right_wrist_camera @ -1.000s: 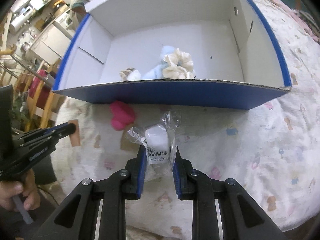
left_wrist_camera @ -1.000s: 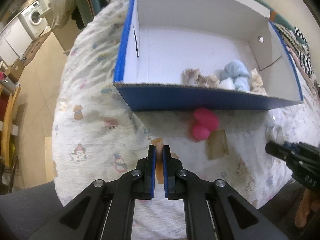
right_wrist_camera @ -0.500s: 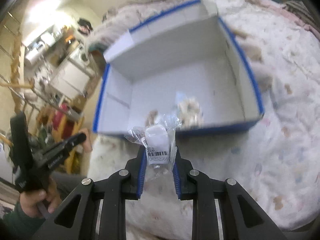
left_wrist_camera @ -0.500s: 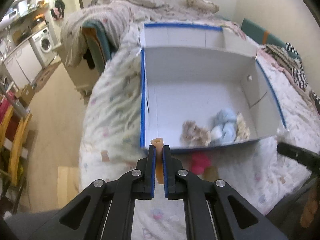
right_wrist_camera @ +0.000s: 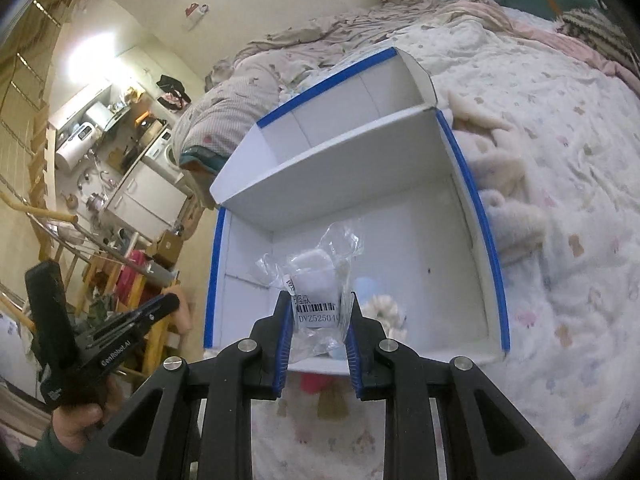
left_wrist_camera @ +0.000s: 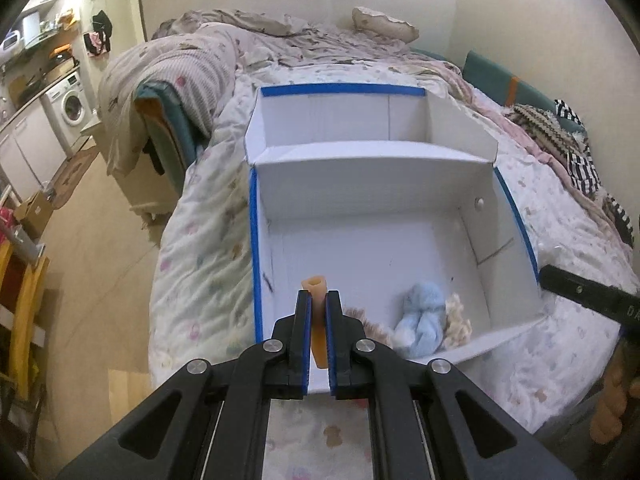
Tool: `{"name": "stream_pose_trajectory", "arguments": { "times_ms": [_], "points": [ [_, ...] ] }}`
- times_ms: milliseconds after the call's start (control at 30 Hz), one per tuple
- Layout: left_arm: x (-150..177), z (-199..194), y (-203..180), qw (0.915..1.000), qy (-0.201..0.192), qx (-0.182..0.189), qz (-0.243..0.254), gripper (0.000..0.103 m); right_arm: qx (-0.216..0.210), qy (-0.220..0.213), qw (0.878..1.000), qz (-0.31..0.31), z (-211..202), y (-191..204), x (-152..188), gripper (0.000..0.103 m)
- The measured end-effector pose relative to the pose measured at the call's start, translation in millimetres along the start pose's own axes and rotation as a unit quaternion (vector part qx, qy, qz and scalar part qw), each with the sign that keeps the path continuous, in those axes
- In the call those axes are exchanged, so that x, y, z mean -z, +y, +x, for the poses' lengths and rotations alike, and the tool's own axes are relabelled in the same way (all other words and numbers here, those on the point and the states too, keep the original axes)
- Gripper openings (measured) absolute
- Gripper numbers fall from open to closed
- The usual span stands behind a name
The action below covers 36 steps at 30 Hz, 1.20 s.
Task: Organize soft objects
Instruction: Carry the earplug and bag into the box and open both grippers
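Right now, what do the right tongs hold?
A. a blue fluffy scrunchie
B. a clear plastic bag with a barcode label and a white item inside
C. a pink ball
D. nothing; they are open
B: the right tongs are shut on a clear bag with a barcode label and a white item inside, held over the box.

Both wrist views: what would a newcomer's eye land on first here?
The big white box with blue edges, open on the bed, with a blue fluffy item in its near corner. Next, each tool's load: the left tool pinches an orange foam piece, and the right tool clamps a clear barcoded bag.
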<state>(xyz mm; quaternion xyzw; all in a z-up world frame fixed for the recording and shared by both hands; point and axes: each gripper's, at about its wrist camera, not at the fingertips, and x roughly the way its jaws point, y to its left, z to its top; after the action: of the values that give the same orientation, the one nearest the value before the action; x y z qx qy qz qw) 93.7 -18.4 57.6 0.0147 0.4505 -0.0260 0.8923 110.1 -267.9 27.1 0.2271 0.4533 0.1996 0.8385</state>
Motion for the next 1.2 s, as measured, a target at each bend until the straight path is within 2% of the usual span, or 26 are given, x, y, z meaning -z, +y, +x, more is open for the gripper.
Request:
{"name": "stream_pose_trajectory", "arguments": {
  "times_ms": [300, 667, 800, 900, 1200],
  "points": [
    [-20.4, 37.4, -8.5, 0.9994, 0.023, 0.022, -0.014, 0.006, 0.013, 0.021, 0.999, -0.023, 30.1, -0.8, -14.3, 0.026],
    [8.7, 96.4, -30.9, 0.9964, 0.075, 0.039, 0.001, 0.006, 0.031, 0.081, 0.996, -0.027, 78.4, -16.9, 7.6, 0.026],
    [9.1, 105.6, -31.6, 0.9938, 0.083, 0.075, -0.006, 0.006, 0.039, 0.092, 0.995, -0.028, 85.4, -24.3, 9.7, 0.026],
    [8.8, 112.0, -28.3, 0.99, 0.093, 0.102, -0.03, 0.006, 0.042, 0.094, 0.995, -0.019, 88.4, -30.4, 8.1, 0.026],
    [15.3, 118.5, -32.7, 0.9886, 0.106, 0.103, -0.028, 0.007, 0.031, 0.11, 0.993, -0.026, 95.2, -26.4, 11.7, 0.026]
  ]
}}
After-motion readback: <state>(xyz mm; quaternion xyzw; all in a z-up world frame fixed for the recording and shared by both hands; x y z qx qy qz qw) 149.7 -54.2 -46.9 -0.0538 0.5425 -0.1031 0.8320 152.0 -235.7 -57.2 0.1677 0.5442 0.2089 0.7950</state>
